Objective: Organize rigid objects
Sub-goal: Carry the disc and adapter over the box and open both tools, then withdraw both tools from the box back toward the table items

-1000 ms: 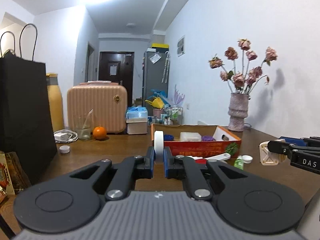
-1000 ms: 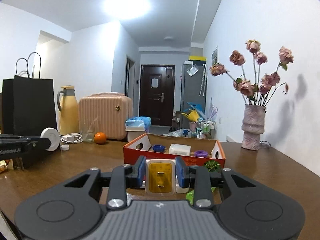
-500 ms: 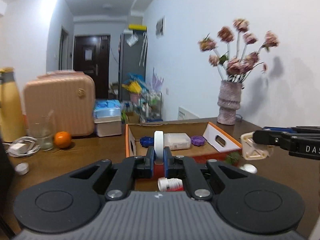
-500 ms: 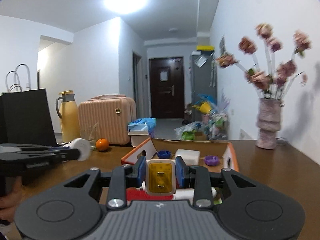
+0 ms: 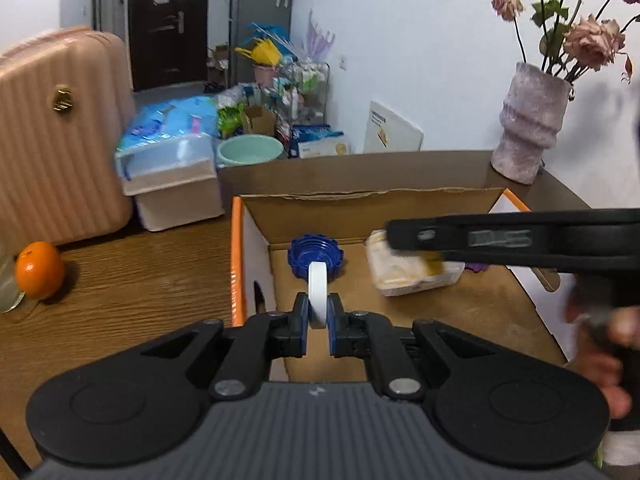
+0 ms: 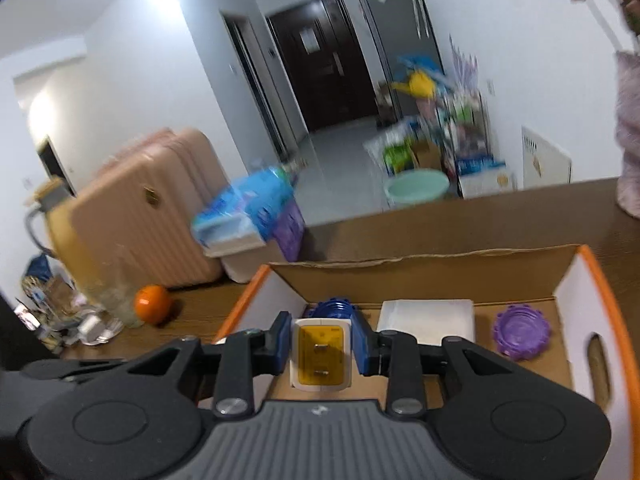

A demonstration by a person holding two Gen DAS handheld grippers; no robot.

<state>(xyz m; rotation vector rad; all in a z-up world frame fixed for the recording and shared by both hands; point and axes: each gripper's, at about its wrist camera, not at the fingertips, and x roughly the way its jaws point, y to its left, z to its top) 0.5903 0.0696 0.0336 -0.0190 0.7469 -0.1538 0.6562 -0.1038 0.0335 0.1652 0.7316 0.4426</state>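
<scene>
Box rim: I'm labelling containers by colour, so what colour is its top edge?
Orange, on the cardboard box; clearest in the right wrist view.

An open cardboard box (image 6: 576,280) sits on the wooden bench (image 5: 120,280), its top uncovered. On its floor a blue cap (image 5: 316,254), a white packet (image 6: 428,316) and a purple cap (image 6: 520,332) crowd the far wall, with bare floor nearer the camera. The right gripper's (image 6: 322,350) arm crosses above the box's right half, and left of the box the bench is bare up to an orange (image 5: 40,270).
</scene>
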